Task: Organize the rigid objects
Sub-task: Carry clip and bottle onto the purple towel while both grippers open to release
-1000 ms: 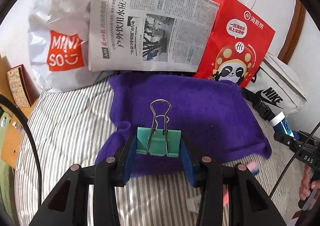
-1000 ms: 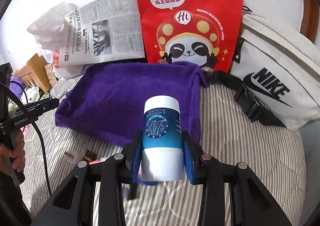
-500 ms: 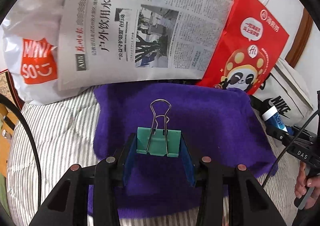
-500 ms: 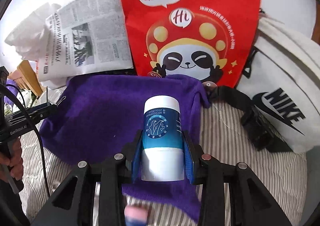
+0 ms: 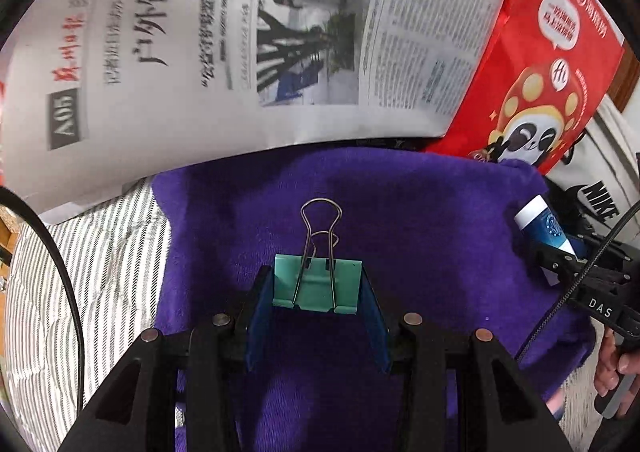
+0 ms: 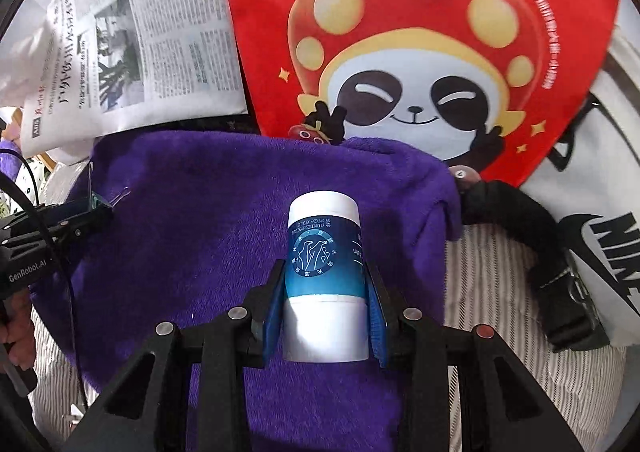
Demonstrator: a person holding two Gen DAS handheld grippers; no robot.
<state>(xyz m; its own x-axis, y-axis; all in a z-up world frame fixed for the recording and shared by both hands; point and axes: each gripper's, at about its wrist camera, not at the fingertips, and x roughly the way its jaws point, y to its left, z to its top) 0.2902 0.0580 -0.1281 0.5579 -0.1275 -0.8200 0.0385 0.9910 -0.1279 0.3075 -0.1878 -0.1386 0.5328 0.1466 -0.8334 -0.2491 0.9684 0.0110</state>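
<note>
Left gripper (image 5: 318,288) clamps a green binder clip (image 5: 316,284). Right gripper (image 6: 326,292) grips a blue-white bottle (image 6: 325,276). Both hang over the purple towel (image 6: 200,236), at twelve o'clock, probably their drop spot.

The newspaper (image 5: 248,44) print is blurred, and the white Nike bag (image 6: 600,180) is cut off.

Green binder clip (image 5: 317,284), purple towel (image 5: 420,220), red panda-print bag (image 6: 420,52), grey-striped sheet (image 5: 100,252).
</note>
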